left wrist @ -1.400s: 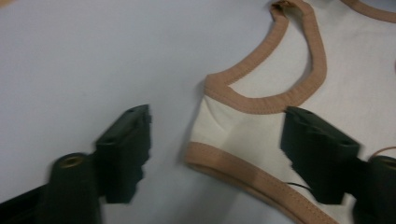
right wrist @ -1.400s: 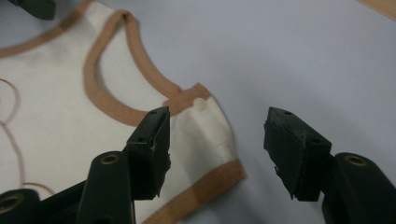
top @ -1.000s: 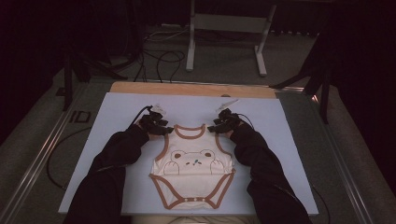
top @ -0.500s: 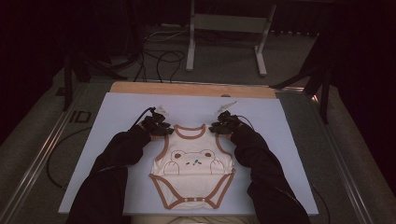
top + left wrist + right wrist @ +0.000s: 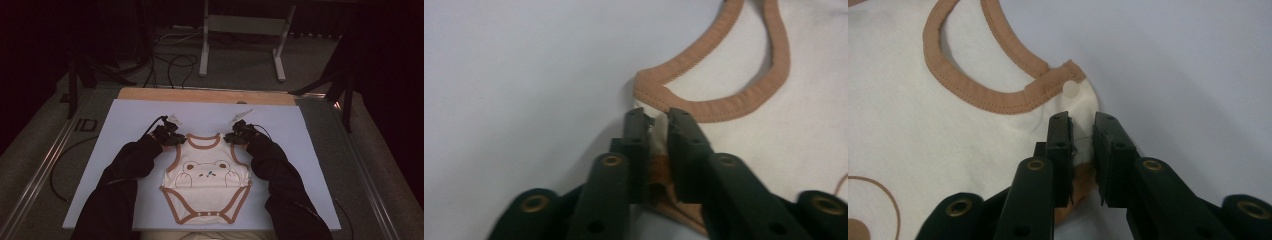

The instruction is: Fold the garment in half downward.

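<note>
both tools, left tool [image 5: 656, 117] and right tool [image 5: 1082, 120], clamped on bodysuit [image 5: 207, 172] shoulders; should lift evenly, keeping fabric taut

A cream baby bodysuit [image 5: 207, 187] with brown trim and a bear face lies flat, front up, on the pale tabletop [image 5: 310, 165]. The left tool [image 5: 172, 137] sits at its left shoulder strap, the right tool [image 5: 239, 136] at its right one, each touching the cloth. Dark-sleeved forearms reach in from the bottom edge. Beyond the tabletop a white metal stand [image 5: 240, 30] rests on the floor, with black cables [image 5: 170, 60] beside it.
</note>
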A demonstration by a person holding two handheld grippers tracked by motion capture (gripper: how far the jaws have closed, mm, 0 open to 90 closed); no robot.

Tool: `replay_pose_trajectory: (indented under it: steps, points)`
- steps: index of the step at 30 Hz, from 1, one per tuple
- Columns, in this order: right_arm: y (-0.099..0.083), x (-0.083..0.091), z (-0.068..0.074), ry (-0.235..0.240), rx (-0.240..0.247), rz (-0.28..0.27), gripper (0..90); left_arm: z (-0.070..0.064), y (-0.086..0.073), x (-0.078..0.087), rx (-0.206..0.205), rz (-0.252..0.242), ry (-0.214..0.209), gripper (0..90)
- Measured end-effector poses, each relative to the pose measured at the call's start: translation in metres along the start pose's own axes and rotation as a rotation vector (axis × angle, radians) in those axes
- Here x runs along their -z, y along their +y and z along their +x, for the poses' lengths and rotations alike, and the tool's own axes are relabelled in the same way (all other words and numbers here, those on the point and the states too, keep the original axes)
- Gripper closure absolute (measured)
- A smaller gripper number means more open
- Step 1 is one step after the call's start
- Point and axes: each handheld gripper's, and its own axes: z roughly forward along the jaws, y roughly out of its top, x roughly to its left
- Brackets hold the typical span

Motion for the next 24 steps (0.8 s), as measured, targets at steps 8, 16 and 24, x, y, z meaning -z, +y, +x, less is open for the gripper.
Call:
replay_pose_trajectory:
  steps: [8,16,24]
  points:
    - [0.001,0.003,0.002,0.002,0.025,-0.010,80.2,-0.001,0.001,0.001,-0.018,0.009,-0.005,88.3]
    - [0.004,0.014,0.001,0.003,0.016,-0.034,80.3,0.001,0.004,0.012,-0.011,-0.016,-0.014,88.4]
    - [0.011,0.023,0.003,-0.005,0.043,-0.059,80.3,-0.002,0.011,0.025,-0.026,-0.038,-0.008,88.5]
